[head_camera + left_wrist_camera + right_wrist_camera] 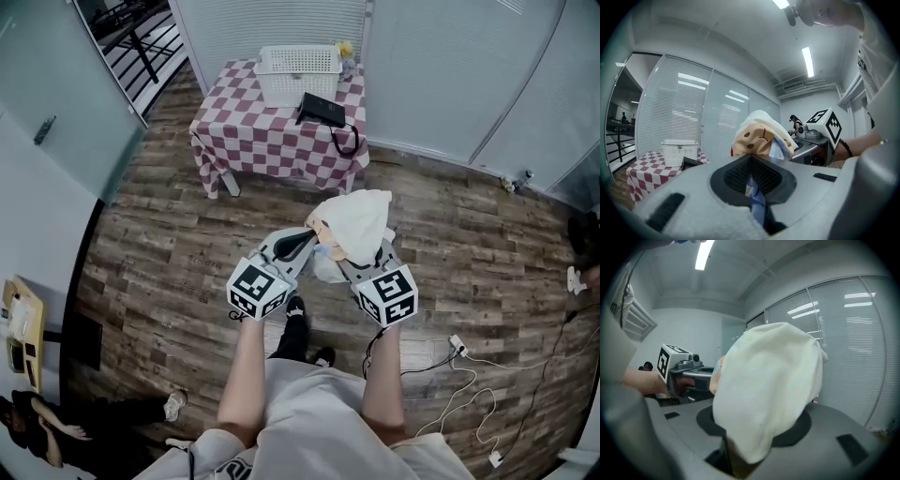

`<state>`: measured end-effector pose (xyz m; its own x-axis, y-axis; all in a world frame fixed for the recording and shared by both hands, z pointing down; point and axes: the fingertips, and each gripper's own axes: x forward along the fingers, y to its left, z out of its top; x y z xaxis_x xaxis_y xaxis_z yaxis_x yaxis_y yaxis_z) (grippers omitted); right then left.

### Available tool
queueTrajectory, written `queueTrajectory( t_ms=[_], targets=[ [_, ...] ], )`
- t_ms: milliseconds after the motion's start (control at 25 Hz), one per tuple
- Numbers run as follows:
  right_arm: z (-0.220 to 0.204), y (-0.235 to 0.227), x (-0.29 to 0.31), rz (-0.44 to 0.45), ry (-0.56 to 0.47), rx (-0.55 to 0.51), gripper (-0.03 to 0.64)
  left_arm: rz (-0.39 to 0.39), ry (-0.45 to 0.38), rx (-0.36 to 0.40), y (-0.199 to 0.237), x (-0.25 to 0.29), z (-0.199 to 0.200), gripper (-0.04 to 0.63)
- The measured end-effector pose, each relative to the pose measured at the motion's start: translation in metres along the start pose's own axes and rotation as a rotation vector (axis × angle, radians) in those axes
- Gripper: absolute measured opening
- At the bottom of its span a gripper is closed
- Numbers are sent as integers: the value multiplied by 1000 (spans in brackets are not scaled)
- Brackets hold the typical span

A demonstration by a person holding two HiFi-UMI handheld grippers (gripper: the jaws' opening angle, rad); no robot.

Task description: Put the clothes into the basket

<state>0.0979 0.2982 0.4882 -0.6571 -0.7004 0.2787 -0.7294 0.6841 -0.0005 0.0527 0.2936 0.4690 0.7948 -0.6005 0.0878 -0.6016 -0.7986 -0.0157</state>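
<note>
The clothes [354, 225], a cream and pale-blue bundle, are held aloft between both grippers. The left gripper [302, 246] is clamped on a blue fold and the right gripper [364, 264] is part-closed on the cream cloth. The basket [298, 71] stands straight ahead and well apart on the checked table [246, 141]; both hands appear equally distant from it.

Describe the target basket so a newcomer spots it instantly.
On the wood floor stands a table under a red-and-white checked cloth. At its far edge sits the basket: white, rectangular, open-topped, with latticed plastic sides. Its neighbour, the black bag lying in front of it, is flat and dark.
</note>
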Motion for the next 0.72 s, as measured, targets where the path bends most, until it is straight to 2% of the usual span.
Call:
queueTrajectory(
  t_ms=[280, 520, 720],
  targets=[
    [17, -37, 49, -2, 22, -16, 219, -19, -9, -20, 55, 32, 3, 15],
    [30, -60, 100, -7, 46, -29, 219, -76, 4, -31, 108, 51, 3, 15],
    [35, -79, 135, -20, 83, -58, 219, -102, 18, -6, 146, 68, -4, 15]
  ],
)
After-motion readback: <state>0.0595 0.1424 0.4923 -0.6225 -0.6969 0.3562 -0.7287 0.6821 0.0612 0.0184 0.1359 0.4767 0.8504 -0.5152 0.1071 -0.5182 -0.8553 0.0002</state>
